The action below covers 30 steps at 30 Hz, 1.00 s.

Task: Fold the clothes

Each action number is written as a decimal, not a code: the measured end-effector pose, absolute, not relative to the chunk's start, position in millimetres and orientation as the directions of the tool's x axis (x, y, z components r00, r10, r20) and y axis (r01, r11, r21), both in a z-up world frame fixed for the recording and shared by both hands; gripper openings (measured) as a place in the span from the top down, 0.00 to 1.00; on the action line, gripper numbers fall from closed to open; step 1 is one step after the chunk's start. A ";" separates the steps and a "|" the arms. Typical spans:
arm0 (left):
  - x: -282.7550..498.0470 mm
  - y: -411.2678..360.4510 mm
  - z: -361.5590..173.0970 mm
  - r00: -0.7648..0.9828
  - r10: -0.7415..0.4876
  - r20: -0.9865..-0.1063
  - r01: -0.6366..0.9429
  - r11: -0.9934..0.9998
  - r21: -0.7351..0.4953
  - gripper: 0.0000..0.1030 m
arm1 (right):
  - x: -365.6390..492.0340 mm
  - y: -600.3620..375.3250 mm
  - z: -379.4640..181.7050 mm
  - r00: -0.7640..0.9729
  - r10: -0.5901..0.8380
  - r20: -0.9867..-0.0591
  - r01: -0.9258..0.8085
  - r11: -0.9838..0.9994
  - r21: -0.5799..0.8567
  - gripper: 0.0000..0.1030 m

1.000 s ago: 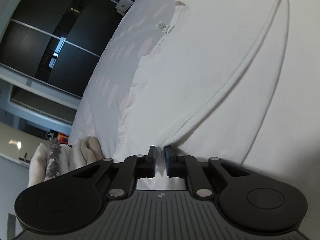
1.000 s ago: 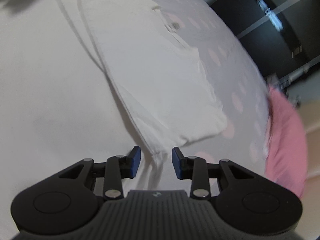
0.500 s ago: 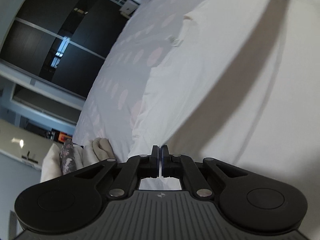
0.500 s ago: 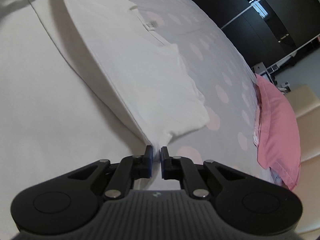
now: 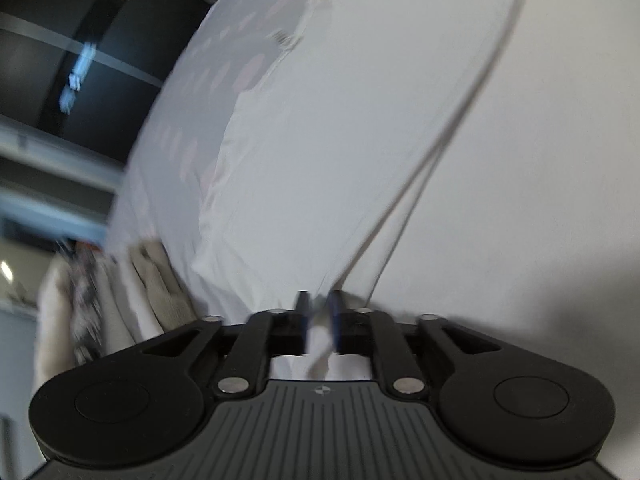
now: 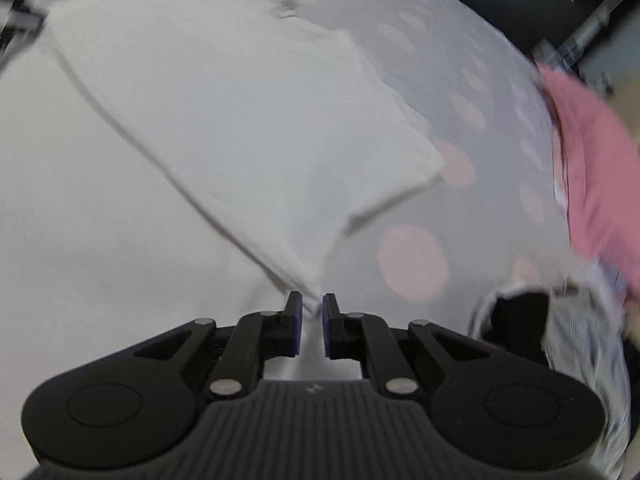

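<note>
**One flap lies folded over; both tongs sit at its near corners**

The white garment (image 6: 248, 128) lies spread on the spotted bedsheet (image 6: 412, 258), with one flap doubled over the body so its edge runs as a long diagonal seam away from you. That much of the fold is in place; whether more folds are wanted on the far part, the blurred views do not settle.

Your left gripper (image 5: 319, 317) has its fingers a little apart with a tuck of white cloth between them; I cannot tell whether they pinch it. Your right gripper (image 6: 311, 313) stands slightly spread, the flap's corner just at the tips, seemingly not clamped.

Around you: a pink pillow (image 6: 592, 160) lies well off to the right, and a pale heap of other cloth (image 5: 120, 292) sits at the bed's left edge. Neither lies on the garment.
</note>
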<state>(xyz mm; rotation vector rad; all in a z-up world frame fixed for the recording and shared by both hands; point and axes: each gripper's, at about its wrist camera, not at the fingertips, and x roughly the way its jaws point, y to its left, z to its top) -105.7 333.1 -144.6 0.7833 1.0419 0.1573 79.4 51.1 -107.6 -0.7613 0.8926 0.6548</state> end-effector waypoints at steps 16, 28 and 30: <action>-87.0 390.9 -92.4 0.494 0.291 -0.819 -0.124 0.956 0.265 0.65 | 142.7 11.4 -72.5 0.488 0.354 -0.798 -0.583 0.812 0.003 0.90; -74.0 408.7 -115.9 0.465 0.254 -0.848 -0.179 0.965 0.191 0.65 | 176.2 50.3 -125.0 0.321 0.441 -0.838 -0.563 0.800 0.205 0.89; -74.1 409.6 -116.4 0.469 0.250 -0.847 -0.184 0.966 0.183 0.65 | 180.8 51.5 -134.5 0.334 0.395 -0.856 -0.547 0.821 0.165 0.91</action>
